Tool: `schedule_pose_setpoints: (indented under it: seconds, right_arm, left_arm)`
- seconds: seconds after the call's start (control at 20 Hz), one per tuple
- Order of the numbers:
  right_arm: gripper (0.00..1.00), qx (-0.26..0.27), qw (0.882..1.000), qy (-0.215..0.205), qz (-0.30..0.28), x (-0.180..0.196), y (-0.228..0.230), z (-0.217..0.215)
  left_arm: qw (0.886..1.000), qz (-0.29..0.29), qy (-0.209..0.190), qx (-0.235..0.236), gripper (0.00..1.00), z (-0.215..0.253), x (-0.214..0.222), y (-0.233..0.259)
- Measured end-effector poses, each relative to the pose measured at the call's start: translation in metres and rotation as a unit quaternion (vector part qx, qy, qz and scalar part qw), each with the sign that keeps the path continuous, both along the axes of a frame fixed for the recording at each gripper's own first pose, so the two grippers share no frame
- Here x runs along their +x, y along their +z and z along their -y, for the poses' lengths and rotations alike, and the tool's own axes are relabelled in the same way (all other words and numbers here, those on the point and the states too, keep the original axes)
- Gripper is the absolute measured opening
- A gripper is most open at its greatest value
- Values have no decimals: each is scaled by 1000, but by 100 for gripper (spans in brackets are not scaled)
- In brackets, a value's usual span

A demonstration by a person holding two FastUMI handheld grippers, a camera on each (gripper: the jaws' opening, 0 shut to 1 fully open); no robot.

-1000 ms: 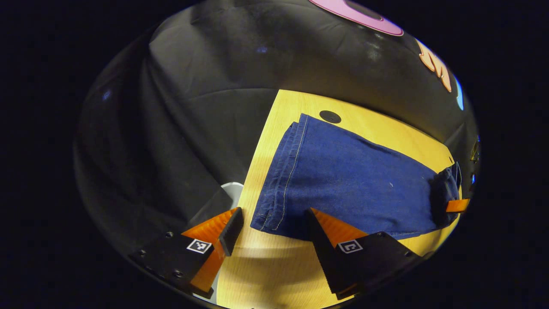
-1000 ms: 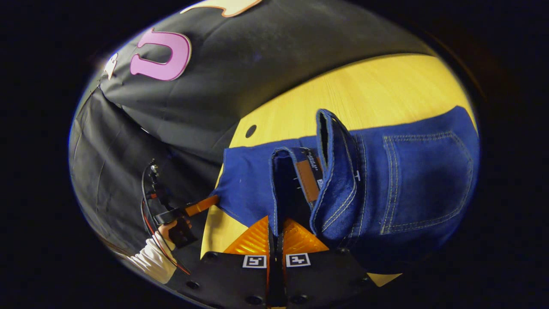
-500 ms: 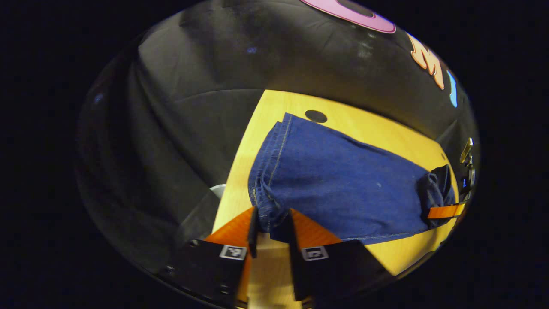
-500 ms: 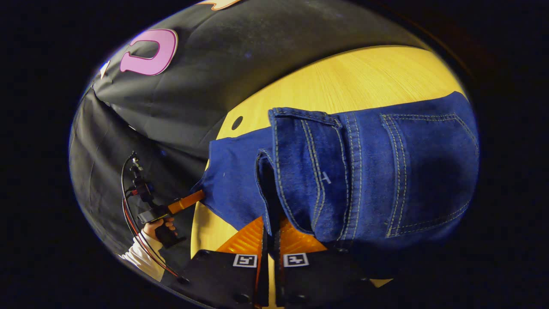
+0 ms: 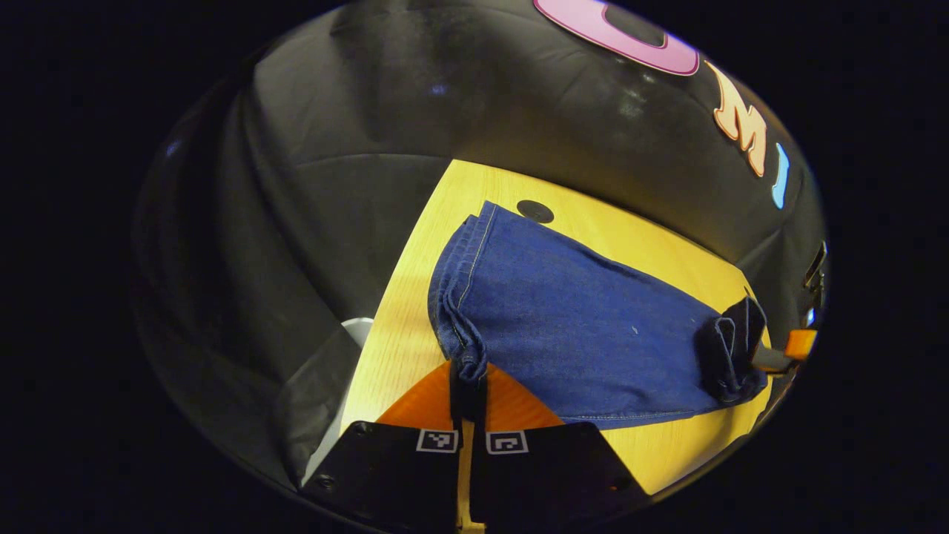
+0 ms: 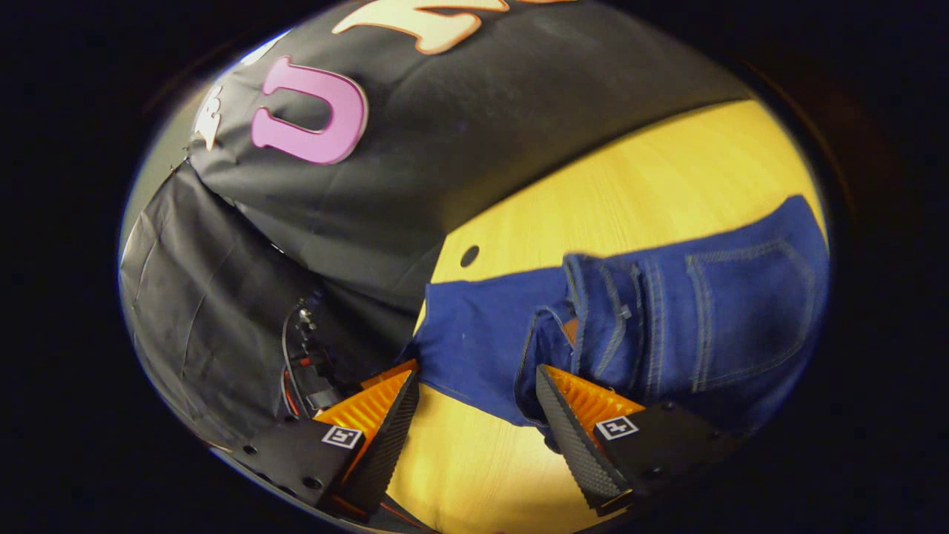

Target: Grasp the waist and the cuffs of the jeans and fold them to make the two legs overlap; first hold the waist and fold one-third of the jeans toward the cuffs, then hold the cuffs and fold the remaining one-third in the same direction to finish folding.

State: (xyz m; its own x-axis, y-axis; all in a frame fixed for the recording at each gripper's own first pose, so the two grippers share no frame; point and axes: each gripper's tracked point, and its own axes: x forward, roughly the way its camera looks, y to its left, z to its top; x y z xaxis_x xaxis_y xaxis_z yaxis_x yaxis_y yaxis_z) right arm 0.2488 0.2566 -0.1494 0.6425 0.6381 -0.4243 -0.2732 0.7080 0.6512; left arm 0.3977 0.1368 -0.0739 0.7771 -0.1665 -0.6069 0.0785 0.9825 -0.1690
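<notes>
Dark blue jeans [image 5: 578, 334] lie along the yellow wooden table [image 5: 404, 297]. In the left gripper view my left gripper [image 5: 468, 382] is shut on the near corner of the cuffs, which bunch up between its fingers. The waist is folded over onto the legs at the far end, beside the right gripper [image 5: 778, 354]. In the right gripper view my right gripper [image 6: 474, 415] stands open just above the table. The folded waist with its back pocket [image 6: 741, 311] lies in front of its right finger [image 6: 574, 415], with nothing pressed between the fingers.
A small black round hole [image 5: 534, 211] sits in the table near the far cuff corner, also visible from the right side as the hole [image 6: 469, 256]. A pale grey object [image 5: 357, 330] lies off the table's left edge. Bare wood [image 6: 652, 193] stretches beyond the jeans.
My left gripper moved onto the cuff corner and shut on it. My right gripper let go of the lifted waist, which dropped folded onto the legs, then opened and drew back.
</notes>
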Motion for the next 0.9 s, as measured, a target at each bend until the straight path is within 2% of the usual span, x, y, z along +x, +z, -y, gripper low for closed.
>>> schedule_pose_setpoints:
  seconds: [0.05, 0.35, 0.4, 0.45, 0.5, 0.65, 0.75, 0.9]
  right_arm:
    - [98, -6, 1000, -10, 13, 0, 13, 14]
    - [98, -47, 992, -108, 45, 0, 41, 133]
    - [98, -48, 990, -123, 44, -2, 41, 156]
    - [94, -46, 988, -138, 44, -5, 43, 177]
    - [98, -43, 986, -153, 43, -9, 43, 198]
    - [98, -35, 980, -190, 45, -19, 46, 268]
    - [98, -32, 979, -200, 34, -26, 41, 304]
    - [98, -41, 976, -209, 34, -34, 34, 359]
  left_arm:
    - [1000, -2, -1, -2, 0, 2, -1, 4]
    - [999, 31, -15, -28, 0, 44, -11, 67]
    - [999, 36, -19, -35, 0, 59, -14, 80]
    - [998, 42, -24, -38, 0, 75, -17, 91]
    - [998, 47, -30, -37, 0, 91, -21, 101]
    - [996, 60, -54, -23, 0, 145, -37, 125]
    - [996, 64, -61, -14, 0, 182, -48, 137]
    - [994, 73, -75, -25, 0, 248, -71, 158]
